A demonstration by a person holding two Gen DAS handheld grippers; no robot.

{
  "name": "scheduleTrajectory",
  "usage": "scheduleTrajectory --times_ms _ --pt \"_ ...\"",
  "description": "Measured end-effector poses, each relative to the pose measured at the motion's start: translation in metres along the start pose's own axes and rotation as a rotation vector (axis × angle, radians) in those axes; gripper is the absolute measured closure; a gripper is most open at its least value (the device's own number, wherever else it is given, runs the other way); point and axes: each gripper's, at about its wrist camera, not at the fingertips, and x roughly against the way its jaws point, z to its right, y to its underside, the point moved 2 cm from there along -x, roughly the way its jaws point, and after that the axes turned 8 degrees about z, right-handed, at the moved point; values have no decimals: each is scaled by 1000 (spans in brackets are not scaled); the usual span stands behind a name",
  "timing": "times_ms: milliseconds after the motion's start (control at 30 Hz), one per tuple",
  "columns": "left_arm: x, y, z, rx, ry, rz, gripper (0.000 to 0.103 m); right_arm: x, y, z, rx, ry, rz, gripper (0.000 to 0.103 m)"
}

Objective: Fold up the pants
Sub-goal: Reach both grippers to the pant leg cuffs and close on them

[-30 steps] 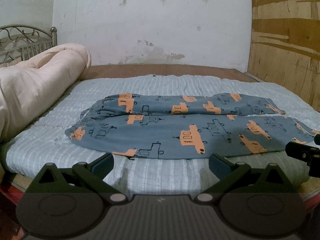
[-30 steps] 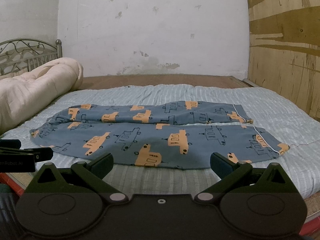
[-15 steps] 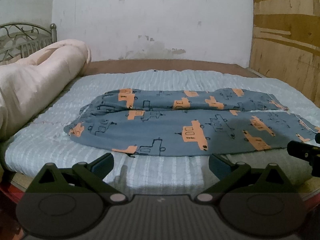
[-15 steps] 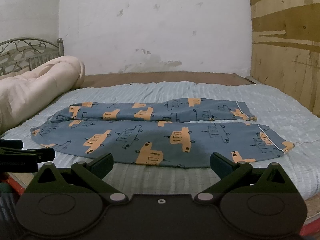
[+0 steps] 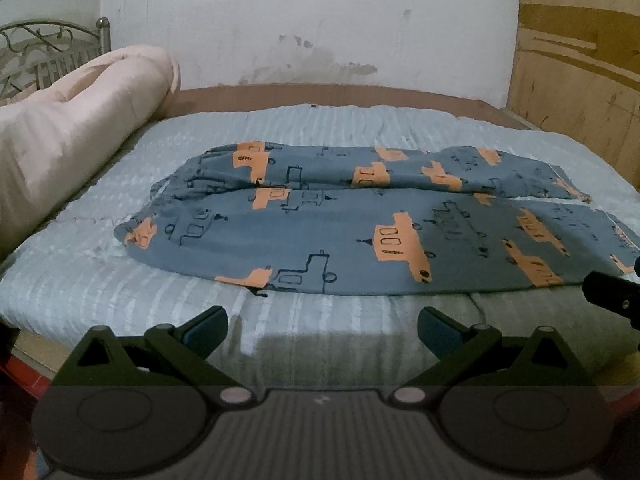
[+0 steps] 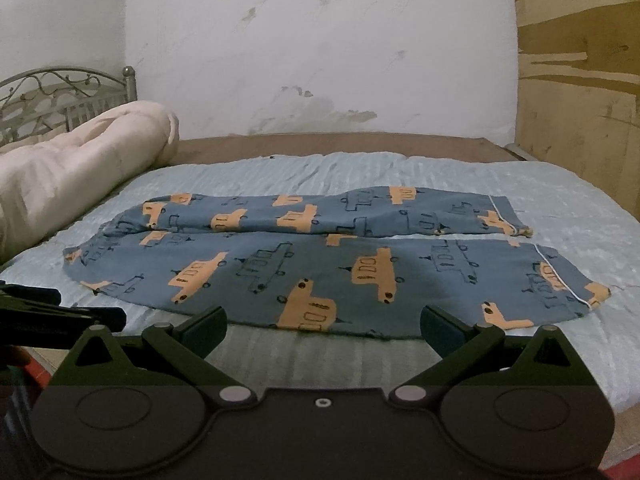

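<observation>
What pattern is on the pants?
Orange vehicles with dark outline drawings on grey-blue pants; the right wrist view shows it best.

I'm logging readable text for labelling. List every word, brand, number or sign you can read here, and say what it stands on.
None can be read.
Blue pants with orange vehicle print: pictures only, no lettering.
Black side of the left gripper: faint marking, too blurred to read.
White stained wall: stains, no writing.
</observation>
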Motion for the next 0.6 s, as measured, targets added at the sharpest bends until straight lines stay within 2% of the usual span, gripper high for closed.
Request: scheduleTrajectory --times_ms 167,300,467,600 --pt "-8 -7 -3 4 -4 -25 0 -7 -3 1 -6 -36 20 1" --pt "-16 -23 -13 10 -13 -31 0 -21 -11 6 -23 -138 16 1" --pt "-31 -64 -43 -8 -90 31 0 -52 -35 22 -51 -272 -16 1" --pt "-58 -111 -81 -34 -166 80 0 -94 -68 30 61 -329 -42 1"
